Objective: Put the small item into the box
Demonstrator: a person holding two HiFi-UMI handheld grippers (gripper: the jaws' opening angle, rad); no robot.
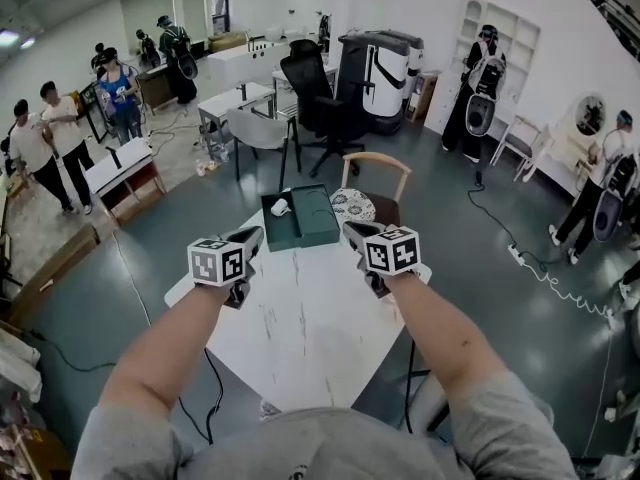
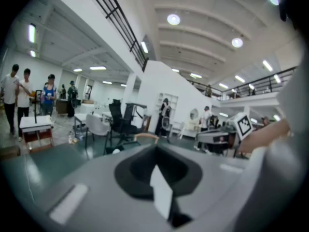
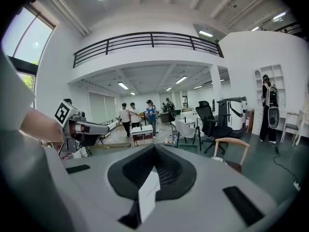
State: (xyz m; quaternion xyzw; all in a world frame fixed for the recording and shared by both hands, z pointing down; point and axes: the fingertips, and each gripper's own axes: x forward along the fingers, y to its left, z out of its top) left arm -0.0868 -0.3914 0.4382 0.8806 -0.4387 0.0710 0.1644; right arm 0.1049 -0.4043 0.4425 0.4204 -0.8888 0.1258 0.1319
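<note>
Head view: box (image 1: 322, 224), white table (image 1: 300, 338), teal floor (image 1: 500, 298)

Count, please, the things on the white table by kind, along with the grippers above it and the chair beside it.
green box: 1
small white item: 1
grippers: 2 (left gripper, right gripper)
wooden chair: 1
Total: 5

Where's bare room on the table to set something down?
Most of the table is bare: from the box toward the person, between the left gripper and right gripper. Crowded only at the far edge, where the box holds the small item, chair right behind.
</note>
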